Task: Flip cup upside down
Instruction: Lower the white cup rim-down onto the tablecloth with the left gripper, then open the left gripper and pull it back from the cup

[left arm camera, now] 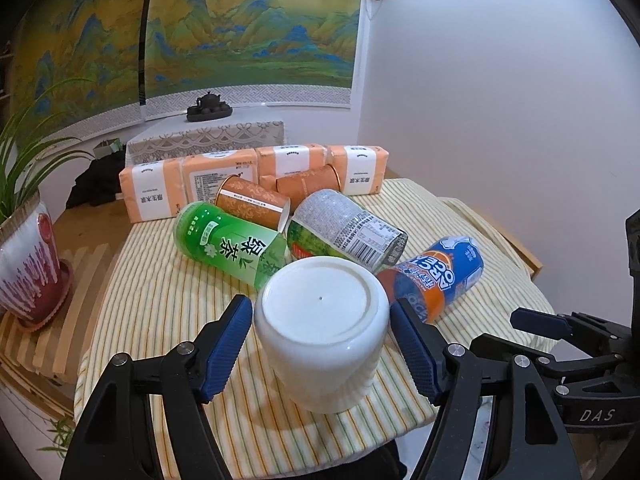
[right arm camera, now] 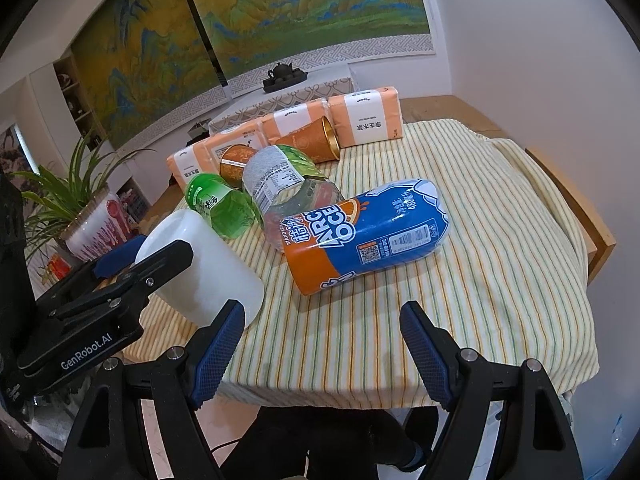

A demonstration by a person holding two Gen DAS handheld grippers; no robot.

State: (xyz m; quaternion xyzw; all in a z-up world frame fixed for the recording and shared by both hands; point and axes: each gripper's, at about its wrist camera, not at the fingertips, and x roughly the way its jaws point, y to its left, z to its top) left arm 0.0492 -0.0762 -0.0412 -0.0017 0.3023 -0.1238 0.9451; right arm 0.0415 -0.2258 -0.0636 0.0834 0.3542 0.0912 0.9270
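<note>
A white cup [left arm camera: 322, 330] stands upside down on the striped cloth [left arm camera: 160, 320], flat base up. My left gripper [left arm camera: 320, 346] is open, one blue pad [left arm camera: 224, 350] on each side of the cup with small gaps. In the right wrist view the cup [right arm camera: 212, 268] is at the left, between the left gripper's fingers [right arm camera: 140, 276]. My right gripper [right arm camera: 322, 354] is open and empty above the cloth's front edge, to the right of the cup.
Behind the cup lie a green tea bottle [left arm camera: 232, 246], a grey-labelled bottle [left arm camera: 344, 232] and a blue-orange bottle [right arm camera: 368, 232]. Two orange cans [left arm camera: 254, 202] and several tissue packs [left arm camera: 192, 184] sit further back. A potted plant [left arm camera: 28, 268] stands left.
</note>
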